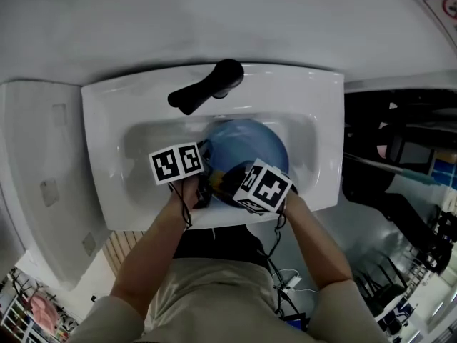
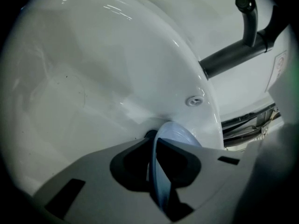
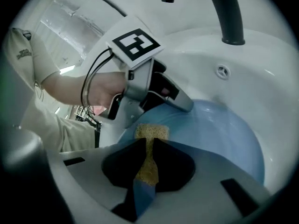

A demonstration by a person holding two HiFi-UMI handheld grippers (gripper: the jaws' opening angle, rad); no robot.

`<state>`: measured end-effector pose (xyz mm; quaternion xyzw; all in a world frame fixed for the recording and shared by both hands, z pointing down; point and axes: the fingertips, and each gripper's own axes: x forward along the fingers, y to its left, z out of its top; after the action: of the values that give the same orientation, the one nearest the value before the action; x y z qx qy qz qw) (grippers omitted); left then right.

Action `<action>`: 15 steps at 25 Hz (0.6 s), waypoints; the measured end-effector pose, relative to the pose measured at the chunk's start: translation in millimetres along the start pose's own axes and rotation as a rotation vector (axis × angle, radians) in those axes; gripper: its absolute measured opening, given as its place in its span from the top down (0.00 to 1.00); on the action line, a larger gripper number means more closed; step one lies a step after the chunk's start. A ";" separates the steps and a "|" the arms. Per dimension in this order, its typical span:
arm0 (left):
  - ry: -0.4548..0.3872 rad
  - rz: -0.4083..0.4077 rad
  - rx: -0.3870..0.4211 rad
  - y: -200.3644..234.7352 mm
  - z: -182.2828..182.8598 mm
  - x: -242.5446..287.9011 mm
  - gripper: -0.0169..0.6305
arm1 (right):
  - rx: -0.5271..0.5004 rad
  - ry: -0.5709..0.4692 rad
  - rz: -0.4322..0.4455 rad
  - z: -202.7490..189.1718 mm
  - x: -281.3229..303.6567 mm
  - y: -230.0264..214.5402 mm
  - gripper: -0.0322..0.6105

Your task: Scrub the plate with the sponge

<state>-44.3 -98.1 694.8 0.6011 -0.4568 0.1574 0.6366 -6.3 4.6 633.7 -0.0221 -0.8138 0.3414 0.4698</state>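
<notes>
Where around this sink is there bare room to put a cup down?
Bare: the sink's flat rim left of the basin, the rim right of it, and the back ledge either side of the faucet. Crowded: the basin's middle and front, where the left hand-held gripper holds the plate and the right hand-held gripper holds the sponge against it.
</notes>
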 end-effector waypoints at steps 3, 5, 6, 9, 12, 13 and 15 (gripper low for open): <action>0.010 -0.017 0.002 0.5 -1.8 -1.1 0.91 | 0.022 -0.056 -0.044 17.0 6.2 -31.8 0.85; 0.020 -0.024 -0.002 3.2 -5.0 -2.5 0.91 | 0.056 -0.079 -0.102 22.0 6.7 -61.3 0.85; 0.022 -0.027 -0.008 4.5 -6.1 -2.9 0.91 | 0.070 -0.082 -0.143 22.7 4.8 -77.6 0.85; 0.014 -0.030 -0.010 6.3 -4.9 -4.8 0.91 | 0.083 -0.068 -0.335 17.2 -9.4 -126.2 0.85; 0.003 -0.023 0.029 5.4 0.4 -7.9 0.91 | 0.070 0.001 -0.508 -5.2 -28.0 -152.1 0.85; 0.002 -0.019 0.042 5.0 2.1 -8.8 0.91 | 0.076 0.027 -0.541 -13.9 -33.4 -155.2 0.85; 0.003 -0.009 0.063 3.8 4.0 -10.5 0.91 | 0.109 0.069 -0.574 -30.3 -43.4 -154.4 0.85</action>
<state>-54.3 -97.2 688.5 0.6227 -0.4480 0.1694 0.6188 85.5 -112.9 700.1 0.2225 -0.7507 0.2369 0.5751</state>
